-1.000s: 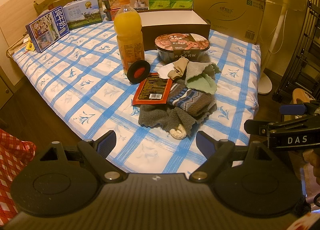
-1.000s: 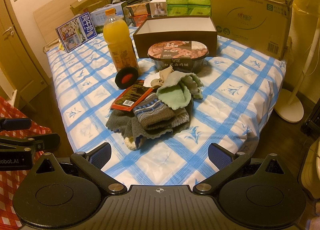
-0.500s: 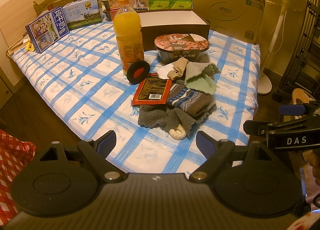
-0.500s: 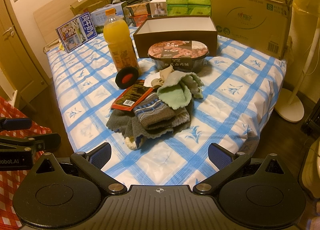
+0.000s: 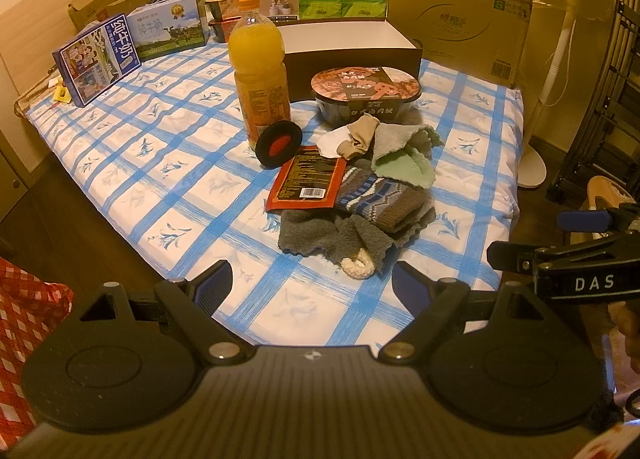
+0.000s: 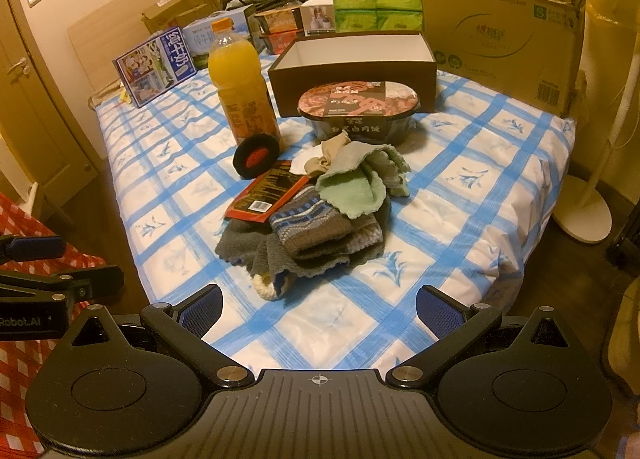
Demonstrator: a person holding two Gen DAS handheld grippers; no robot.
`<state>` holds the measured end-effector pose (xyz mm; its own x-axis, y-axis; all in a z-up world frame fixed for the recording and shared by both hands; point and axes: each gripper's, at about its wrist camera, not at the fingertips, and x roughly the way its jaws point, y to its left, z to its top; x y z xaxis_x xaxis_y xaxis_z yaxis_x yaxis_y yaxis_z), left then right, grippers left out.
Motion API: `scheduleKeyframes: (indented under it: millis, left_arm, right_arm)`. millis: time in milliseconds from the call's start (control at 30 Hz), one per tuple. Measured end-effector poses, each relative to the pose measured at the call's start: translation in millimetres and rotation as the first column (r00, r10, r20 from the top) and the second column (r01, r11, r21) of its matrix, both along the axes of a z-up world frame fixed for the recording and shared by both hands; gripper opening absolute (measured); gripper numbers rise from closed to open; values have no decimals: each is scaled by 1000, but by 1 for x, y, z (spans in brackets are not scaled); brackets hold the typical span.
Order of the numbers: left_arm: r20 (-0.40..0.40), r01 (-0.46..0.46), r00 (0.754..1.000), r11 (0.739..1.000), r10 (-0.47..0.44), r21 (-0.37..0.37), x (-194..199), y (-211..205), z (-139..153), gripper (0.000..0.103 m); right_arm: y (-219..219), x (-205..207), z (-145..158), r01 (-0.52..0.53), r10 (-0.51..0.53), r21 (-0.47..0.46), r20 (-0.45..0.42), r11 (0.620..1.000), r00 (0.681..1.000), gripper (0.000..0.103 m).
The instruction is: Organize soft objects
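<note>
From the left wrist view, low at 6 o'clock, sits the left gripper (image 5: 312, 283), jaws spread wide and holding nothing, short of the near edge of the blue-and-white checked bed sheet (image 5: 168, 147). Just beyond at 12 o'clock lies the heap of soft things: a grey fleecy cloth (image 5: 316, 235) at the bottom, a striped knitted sock (image 5: 380, 199) over it, a pale green cloth (image 5: 404, 163) and a beige stocking (image 5: 360, 135) farther back. Overlapping the heap at 11 o'clock rests a flat red snack packet (image 5: 308, 179), with a round black-and-red pad (image 5: 279, 144) leaning on the orange juice bottle (image 5: 260, 75). Behind at 12 o'clock stands a sealed instant rice bowl (image 5: 366, 95), then an open brown cardboard box with white inside (image 5: 352, 55), probably the bin for the soft goods. Entering at 3 o'clock, off the bed, the right gripper (image 5: 532, 239). From the right wrist view, at 6 o'clock, the right gripper's own jaws likewise wide and empty, the heap at 12 o'clock a little left. Bare sheet at 2 o'clock gives free room; the bed's near edge and right side drop off close by. Likely first pick: the green cloth, topmost and clear of the packet.
</note>
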<state>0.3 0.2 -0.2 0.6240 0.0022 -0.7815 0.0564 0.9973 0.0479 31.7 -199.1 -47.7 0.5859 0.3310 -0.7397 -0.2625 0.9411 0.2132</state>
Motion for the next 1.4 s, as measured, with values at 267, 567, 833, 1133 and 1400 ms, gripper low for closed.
scheduleKeyframes:
  millis: [267,567,833,1133,1400]
  left_arm:
    - [15,-35,999,999,34,27,10,0,-4,86]
    - [16,-37,999,999,36,37,30,-1,-22,86]
    - [23,-22,1000,999,21,36,61,1,-43,83]
    - [26,-15,1000,1000,15,4,111,21,-69,82]
    - [32,-11,999,1000,10,16,149,44,-90,82]
  right_arm:
    - [-1,4,-6,-4,4,16,12,1000,1000,103]
    - [-19,16,-22,5,-11,110,56,994,998,103]
    - [-24,47,-39,18,-27,121,72,992,997,103]
    - [-18,102,-55,22,-31,74,127,997,991,97]
    - [-4,156,-67,26,-30,23,189,999,982,97]
